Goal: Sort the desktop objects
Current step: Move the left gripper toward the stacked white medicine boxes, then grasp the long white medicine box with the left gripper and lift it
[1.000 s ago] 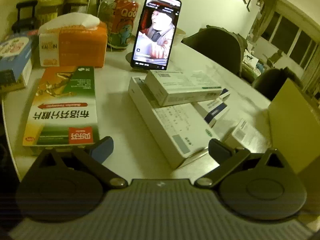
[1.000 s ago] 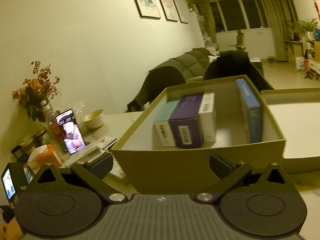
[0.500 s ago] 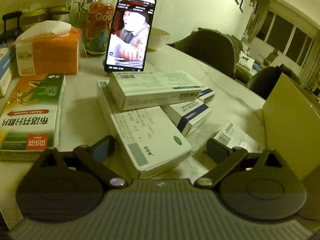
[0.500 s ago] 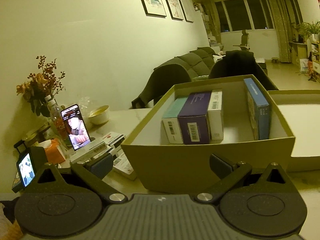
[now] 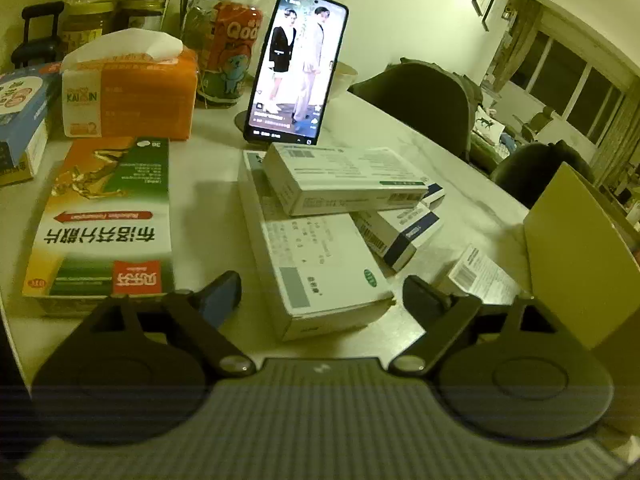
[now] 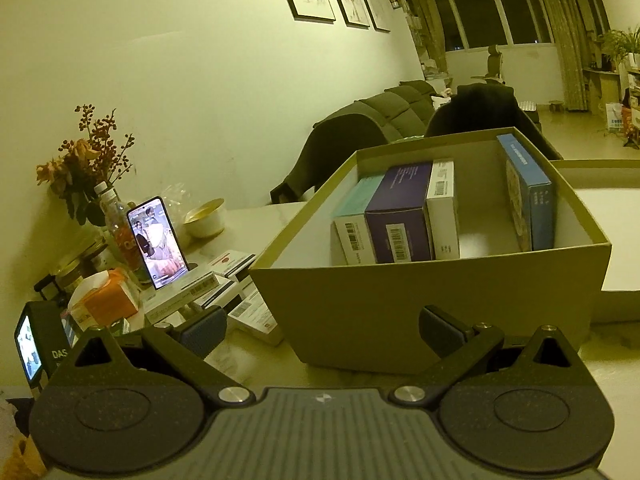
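My left gripper (image 5: 320,300) hovers low over the near end of a large flat white box (image 5: 316,264). Its jaws are closing on either side of that end, and the pads do not touch it. A longer white box (image 5: 344,184) lies across the flat one, with a blue-and-white box (image 5: 400,232) tucked beside it. A green-and-orange medicine box (image 5: 104,220) lies to the left. My right gripper (image 6: 320,332) stands open and empty before the cardboard carton (image 6: 400,292). Inside the carton several boxes stand upright, among them a purple box (image 6: 400,220) and a blue box (image 6: 528,196).
A phone (image 5: 296,68) stands propped up behind the pile, its screen lit. An orange tissue pack (image 5: 132,96), a bottle (image 5: 232,52) and jars line the back edge. A small barcoded box (image 5: 480,276) lies by the carton's wall (image 5: 576,256). Chairs stand beyond the table.
The left gripper's fingers have drawn closer together. Its view swung right over the pile, then back left. The right view has barely shifted.
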Tool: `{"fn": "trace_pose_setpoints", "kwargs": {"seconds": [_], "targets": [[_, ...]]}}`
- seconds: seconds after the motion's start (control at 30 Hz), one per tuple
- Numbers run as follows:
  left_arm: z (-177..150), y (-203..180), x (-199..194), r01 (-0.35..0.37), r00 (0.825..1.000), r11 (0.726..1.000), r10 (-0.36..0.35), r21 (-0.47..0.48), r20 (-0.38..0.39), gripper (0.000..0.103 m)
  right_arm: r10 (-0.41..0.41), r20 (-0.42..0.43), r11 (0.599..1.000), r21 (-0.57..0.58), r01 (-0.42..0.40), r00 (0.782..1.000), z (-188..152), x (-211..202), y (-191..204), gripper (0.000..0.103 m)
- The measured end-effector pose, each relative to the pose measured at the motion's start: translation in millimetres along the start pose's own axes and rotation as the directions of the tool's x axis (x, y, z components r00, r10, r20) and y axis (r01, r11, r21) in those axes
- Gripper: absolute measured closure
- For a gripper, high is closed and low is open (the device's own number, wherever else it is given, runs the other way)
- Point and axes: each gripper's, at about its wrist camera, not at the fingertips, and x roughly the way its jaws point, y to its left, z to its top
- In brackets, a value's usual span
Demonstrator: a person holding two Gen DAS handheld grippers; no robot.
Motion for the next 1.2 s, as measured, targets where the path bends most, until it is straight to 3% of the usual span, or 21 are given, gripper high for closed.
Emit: {"fn": "trace_pose_setpoints", "kwargs": {"seconds": [0.33,0.4,0.5,0.87,1.2], "targets": [[-3.9,-18.4,13.5,-0.04,0.999,0.997,0.037,0.072,0.032,0.01,-0.009,0.004,1.0,-0.005,0.009,1.0,-0.7,-3.5,0.7,0.0],[-3.7,-15.6,12.4,-0.034,0.999,0.997,0.032,0.064,0.035,0.013,-0.013,0.002,1.0,-0.001,0.013,1.0,-1.2,-3.3,-0.6,0.0],[-2.7,-11.5,9.7,-0.032,0.999,0.997,0.03,0.067,0.034,0.028,-0.013,-0.006,1.0,0.003,0.013,1.0,-2.8,-1.1,-1.0,0.0],[-2.1,6.1,-9.0,0.068,0.998,0.997,-0.068,0.022,-0.014,0.031,0.01,-0.027,1.0,-0.003,-0.01,1.0,-7.8,3.2,5.9,0.0],[9.5,18.9,-44.4,0.169,0.985,0.985,-0.167,-0.035,0.054,0.033,0.047,-0.05,0.999,0.008,-0.047,0.998,-10.4,7.5,11.4,0.0]]}}
